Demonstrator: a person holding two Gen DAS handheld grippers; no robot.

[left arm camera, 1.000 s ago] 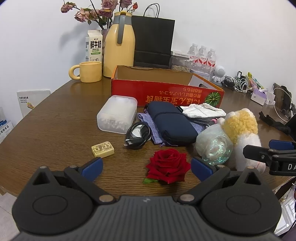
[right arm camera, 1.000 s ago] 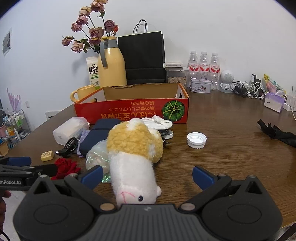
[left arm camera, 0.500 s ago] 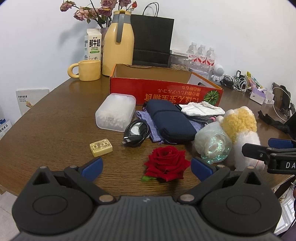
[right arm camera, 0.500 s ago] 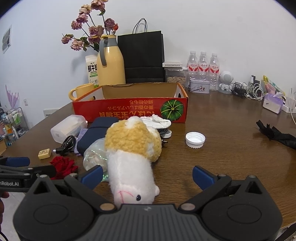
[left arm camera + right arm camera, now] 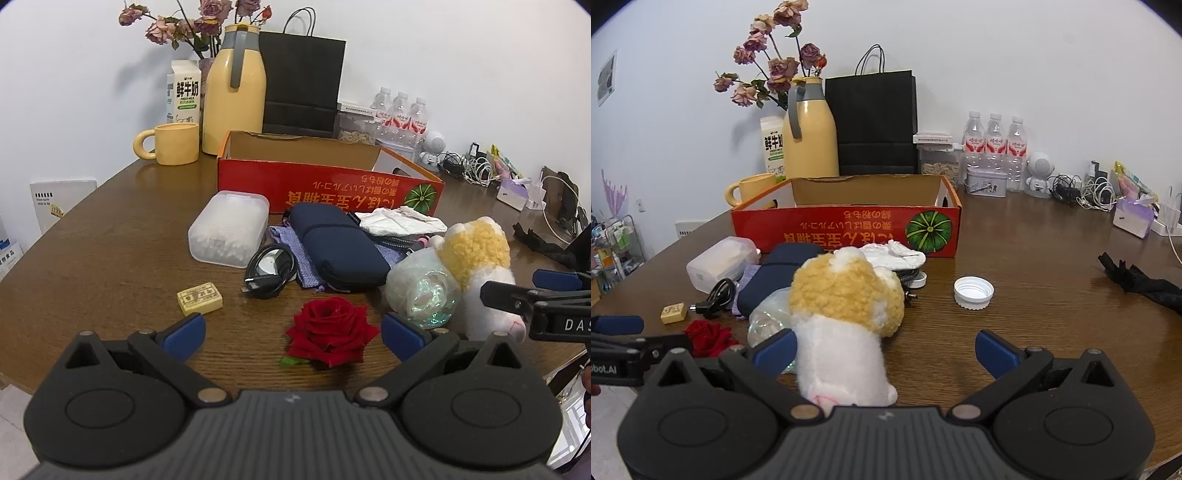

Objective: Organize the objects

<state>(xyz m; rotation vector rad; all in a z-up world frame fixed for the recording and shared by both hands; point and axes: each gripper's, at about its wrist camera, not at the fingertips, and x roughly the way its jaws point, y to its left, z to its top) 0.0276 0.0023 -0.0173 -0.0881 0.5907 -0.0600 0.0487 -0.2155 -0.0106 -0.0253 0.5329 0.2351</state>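
Observation:
A red rose (image 5: 330,334) lies on the wooden table between the fingers of my open left gripper (image 5: 293,330). A white and yellow plush toy (image 5: 846,321) lies between the fingers of my open right gripper (image 5: 884,349), close to its left finger; it also shows in the left wrist view (image 5: 480,273). Behind them lie a navy pouch (image 5: 338,245), a clear plastic box (image 5: 229,232), a black cable coil (image 5: 269,269), a small yellow block (image 5: 199,298), a crumpled clear bag (image 5: 424,288) and a white cloth (image 5: 402,220). An open red cardboard box (image 5: 328,188) stands behind them.
A yellow mug (image 5: 171,147), yellow thermos (image 5: 234,88), milk carton (image 5: 184,96), black paper bag (image 5: 301,81) and water bottles (image 5: 993,147) stand at the back. A white lid (image 5: 973,292) and a black glove (image 5: 1141,280) lie to the right. The table edge is near.
Both grippers have shifted slightly, and the scene sits a little differently in both views. Both stay open. No object has moved.

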